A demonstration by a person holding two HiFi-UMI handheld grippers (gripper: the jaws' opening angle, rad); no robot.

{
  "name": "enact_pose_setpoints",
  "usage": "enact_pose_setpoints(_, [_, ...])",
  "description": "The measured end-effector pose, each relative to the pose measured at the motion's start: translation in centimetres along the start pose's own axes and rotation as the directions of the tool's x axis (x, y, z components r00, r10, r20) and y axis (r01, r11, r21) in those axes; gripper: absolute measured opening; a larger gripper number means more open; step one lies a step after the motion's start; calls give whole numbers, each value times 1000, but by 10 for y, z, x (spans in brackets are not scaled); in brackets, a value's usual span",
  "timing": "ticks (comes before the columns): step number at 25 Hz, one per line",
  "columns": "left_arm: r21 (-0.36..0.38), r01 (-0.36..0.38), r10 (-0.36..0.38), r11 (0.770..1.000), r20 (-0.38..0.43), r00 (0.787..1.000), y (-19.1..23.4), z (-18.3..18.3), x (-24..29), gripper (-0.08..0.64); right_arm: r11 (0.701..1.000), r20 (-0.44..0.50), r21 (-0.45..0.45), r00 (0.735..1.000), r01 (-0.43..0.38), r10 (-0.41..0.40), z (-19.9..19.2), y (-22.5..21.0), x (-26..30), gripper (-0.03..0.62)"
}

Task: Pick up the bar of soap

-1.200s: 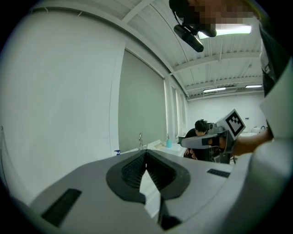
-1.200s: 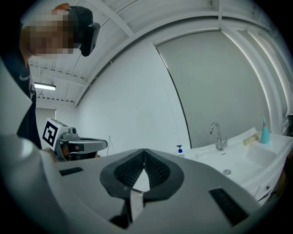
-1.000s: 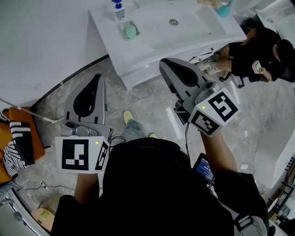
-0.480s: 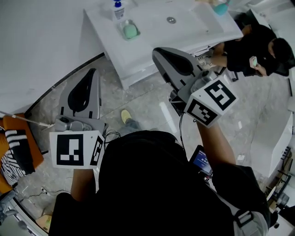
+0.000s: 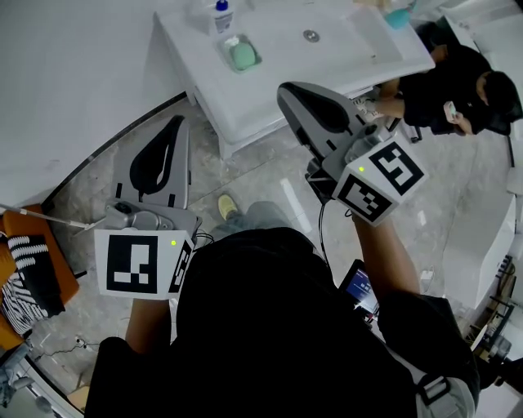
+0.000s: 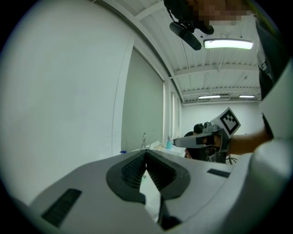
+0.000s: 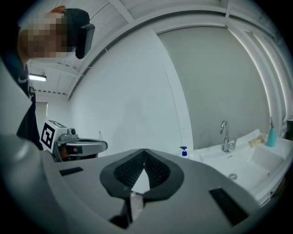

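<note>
Green bar of soap [image 5: 242,55] sits in a dish on the far white surface [image 5: 245,106], left of the basin, beside a pump bottle [image 5: 221,15]. Left hand-held gripper [image 5: 175,124] and right hand-held gripper [image 5: 288,88] both closed, holding nothing, nearer than the soap.

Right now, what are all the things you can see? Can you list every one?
sink: one, white, top of the head view
soap: one, green, on the sink's left side
pump bottle: one, white with a blue top, just behind the soap
tap: one, silver, at the back of the basin
teal bottle: one, at the sink's right end
other person: one, dark clothes, low beside the sink's right end
striped cloth: one, black and white, far left
left gripper: grey, shut, empty
right gripper: grey, shut, empty, pointing at the sink
</note>
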State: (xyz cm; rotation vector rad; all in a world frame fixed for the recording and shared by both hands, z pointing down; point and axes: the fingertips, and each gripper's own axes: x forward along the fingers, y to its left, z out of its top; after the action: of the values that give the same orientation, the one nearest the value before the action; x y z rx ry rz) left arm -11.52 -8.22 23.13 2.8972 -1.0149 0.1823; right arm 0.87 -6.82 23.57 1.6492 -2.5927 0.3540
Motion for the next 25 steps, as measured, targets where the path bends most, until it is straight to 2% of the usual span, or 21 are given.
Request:
enact_pose_setpoints(13, [7, 39, -39, 999, -2, 999, 2, 9, 7, 8, 1000, -11, -10, 1000, 7, -7, 4, -2, 5, 6])
enact_pose_setpoints(25, [38, 21, -21, 999, -16, 1000, 16, 19, 45, 8, 1000, 12, -12, 1000, -25, 25, 17, -40, 34, 6])
